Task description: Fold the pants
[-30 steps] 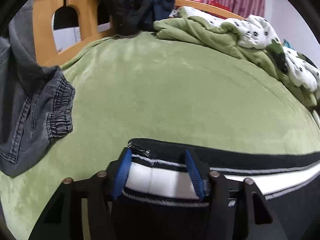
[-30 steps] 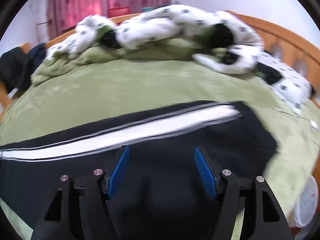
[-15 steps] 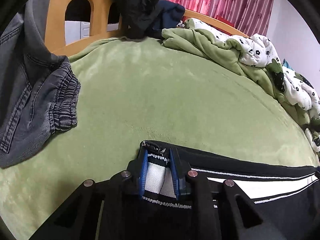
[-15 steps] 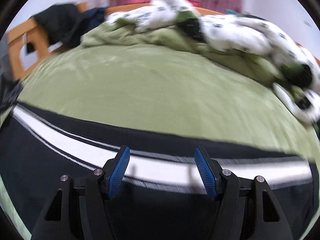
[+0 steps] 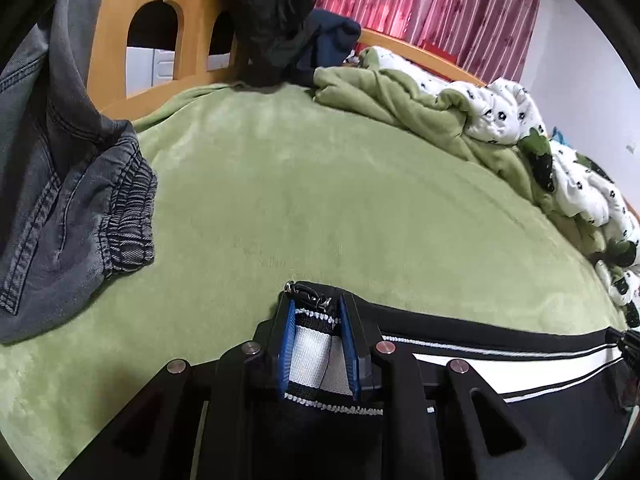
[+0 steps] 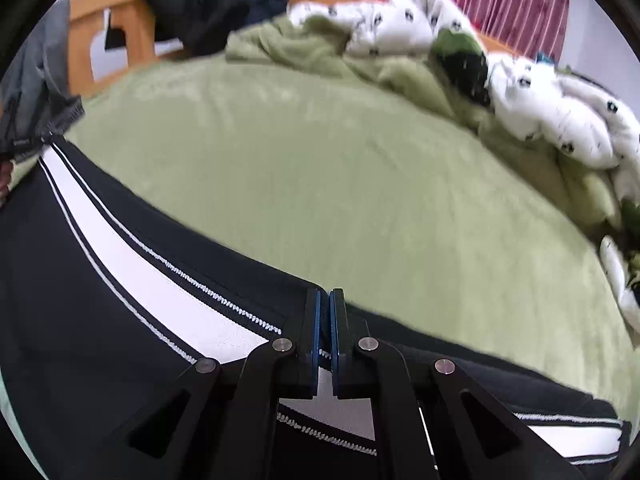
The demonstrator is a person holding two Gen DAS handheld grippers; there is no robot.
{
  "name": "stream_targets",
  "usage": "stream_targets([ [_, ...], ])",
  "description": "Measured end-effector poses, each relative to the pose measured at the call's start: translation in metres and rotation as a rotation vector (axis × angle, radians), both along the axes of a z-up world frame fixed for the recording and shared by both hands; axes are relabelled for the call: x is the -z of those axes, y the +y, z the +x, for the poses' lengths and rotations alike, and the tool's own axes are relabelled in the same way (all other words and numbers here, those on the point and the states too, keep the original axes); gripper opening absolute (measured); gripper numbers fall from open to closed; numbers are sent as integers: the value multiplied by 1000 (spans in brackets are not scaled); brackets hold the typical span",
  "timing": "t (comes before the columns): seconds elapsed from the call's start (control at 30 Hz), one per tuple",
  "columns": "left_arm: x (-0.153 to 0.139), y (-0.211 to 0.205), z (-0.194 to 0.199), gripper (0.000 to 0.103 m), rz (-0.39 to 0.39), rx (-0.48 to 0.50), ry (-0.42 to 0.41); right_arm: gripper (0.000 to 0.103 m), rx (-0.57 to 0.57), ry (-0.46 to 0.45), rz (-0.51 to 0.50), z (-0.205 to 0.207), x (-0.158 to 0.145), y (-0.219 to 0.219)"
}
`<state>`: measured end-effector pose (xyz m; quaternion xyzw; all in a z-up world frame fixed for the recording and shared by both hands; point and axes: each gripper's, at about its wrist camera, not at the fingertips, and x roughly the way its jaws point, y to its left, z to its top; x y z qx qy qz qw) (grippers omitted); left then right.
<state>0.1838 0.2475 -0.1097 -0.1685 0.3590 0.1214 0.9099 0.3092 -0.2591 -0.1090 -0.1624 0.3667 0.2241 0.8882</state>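
Matt black knit pants [image 6: 100, 300] with a white mesh stripe lie on a fuzzy green blanket [image 5: 320, 200] by a smooth wooden bedframe [image 5: 112, 40].

No legible text, label, brand, number or sign is found in either wrist view.

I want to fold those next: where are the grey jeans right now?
In the left wrist view, the grey jeans lie at the left edge of the green bed, beside the wooden bed frame.
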Motion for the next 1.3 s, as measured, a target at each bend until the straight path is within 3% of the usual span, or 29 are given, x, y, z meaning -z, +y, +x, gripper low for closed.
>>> stream_targets([
  [0.13,11,-10,14,22,71,-11,72,4,38,40,-53,14,32,12],
  [0.23,4,-18,11,29,130,-10,82,9,76,23,-25,13,26,8],
  [0.33,-9,-26,-3,32,165,2,67,22,160,17,40,7,7,-13],
  [0.4,-18,-35,-12,34,197,26,35,42,208,-37,95,-4,-10,-40],
  [0.43,-22,-41,-14,38,212,48,21,45,227,-67,124,-8,-14,-52],
  [0.47,-23,-47,-13,49,216,69,9,49,268,-82,141,-8,-15,-67],
  [0.53,-20,-54,-6,53,204,86,4,49,347,11,136,10,-1,-86],
  [0.6,-7,-55,8,53,190,75,60,48,388,153,108,33,27,-96],
  [0.67,9,-50,18,53,141,55,133,48,381,114,115,35,30,-97],
  [0.8,-11,-58,-1,53,148,61,90,49,467,83,94,20,6,-83],
  [0.87,-24,-66,-16,60,130,89,69,50,471,53,98,-2,-8,-70],
  [0.9,-29,-71,-26,64,110,96,57,54,473,41,98,-14,-14,-64],
  [1.03,-35,-90,-62,66,26,153,34,65,465,-24,161,-75,-39,-39],
  [1.13,-32,-101,-94,66,-57,171,19,66,418,4,218,-111,-51,-20],
  [1.3,-46,-106,-126,64,-130,171,14,66,424,0,177,-145,-68,12],
])
